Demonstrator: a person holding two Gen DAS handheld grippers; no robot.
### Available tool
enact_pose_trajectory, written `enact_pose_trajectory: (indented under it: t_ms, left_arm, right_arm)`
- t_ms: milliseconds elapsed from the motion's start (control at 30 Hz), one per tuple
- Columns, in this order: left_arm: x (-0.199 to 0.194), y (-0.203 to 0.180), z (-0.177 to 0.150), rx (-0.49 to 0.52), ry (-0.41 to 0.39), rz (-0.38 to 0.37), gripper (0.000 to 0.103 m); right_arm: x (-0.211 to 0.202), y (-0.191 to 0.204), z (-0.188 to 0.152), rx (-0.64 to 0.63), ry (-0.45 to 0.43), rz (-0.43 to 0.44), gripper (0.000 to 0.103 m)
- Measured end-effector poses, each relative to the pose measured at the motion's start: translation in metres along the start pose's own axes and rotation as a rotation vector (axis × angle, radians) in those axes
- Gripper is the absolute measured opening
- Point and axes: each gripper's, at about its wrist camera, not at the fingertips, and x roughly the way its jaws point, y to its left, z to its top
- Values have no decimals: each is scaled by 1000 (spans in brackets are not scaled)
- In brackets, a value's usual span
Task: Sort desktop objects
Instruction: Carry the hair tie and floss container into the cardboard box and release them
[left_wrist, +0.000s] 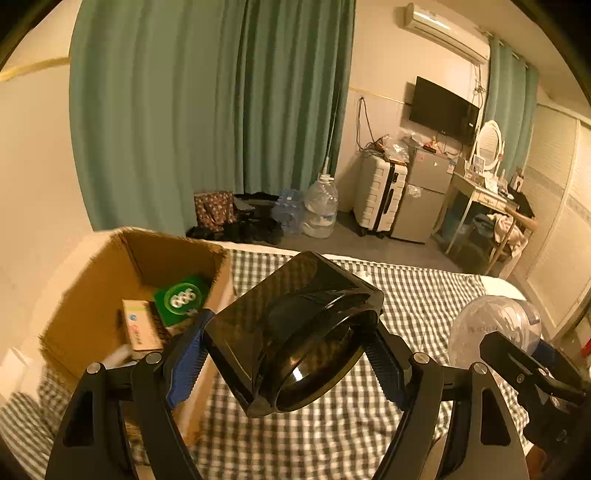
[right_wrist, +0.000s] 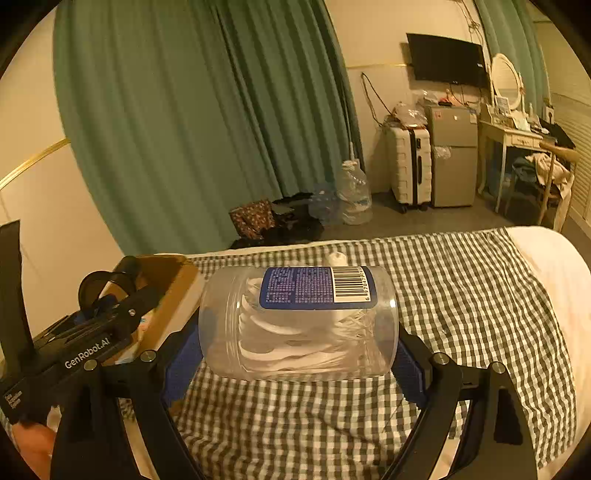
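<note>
My left gripper (left_wrist: 286, 350) is shut on a glossy black box-like object with a round opening (left_wrist: 295, 332), lifted above the checked bedspread (left_wrist: 424, 306). Just to its left stands an open cardboard box (left_wrist: 96, 288) holding a green pack (left_wrist: 183, 297) and a small beige carton (left_wrist: 140, 328). My right gripper (right_wrist: 295, 354) is shut on a clear plastic jar with a blue barcode label (right_wrist: 299, 325), lying sideways between the blue pads, white floss picks inside. The jar also shows at the right of the left wrist view (left_wrist: 491, 328). The left gripper and black object appear at the left of the right wrist view (right_wrist: 107, 291).
The bed's white edge (right_wrist: 554, 280) lies to the right. Beyond the bed are green curtains (left_wrist: 207, 110), water bottles (left_wrist: 319, 206), a white suitcase (left_wrist: 380, 195), a small fridge (left_wrist: 424, 195) and a dressing table with mirror (left_wrist: 487, 184).
</note>
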Motion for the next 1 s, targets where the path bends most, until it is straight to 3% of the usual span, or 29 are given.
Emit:
enact_pose_trajectory:
  t_ms: [233,433,767,1000]
  left_arm:
    - [-21,21,1,6,-13,20,81]
    - [-16,64,-2,-37,0,73,81]
    - [19,165,-23,-166,83,195,81]
    - [45,209,-44,-225,144,226,81]
  right_arm:
    - [-11,41,0,-68,-6,32,88]
    - [2,78,-5,-118,29,72,88]
    - [49,149,-22,-196,120,163,88]
    - [94,187,-26,-226,187,222,88]
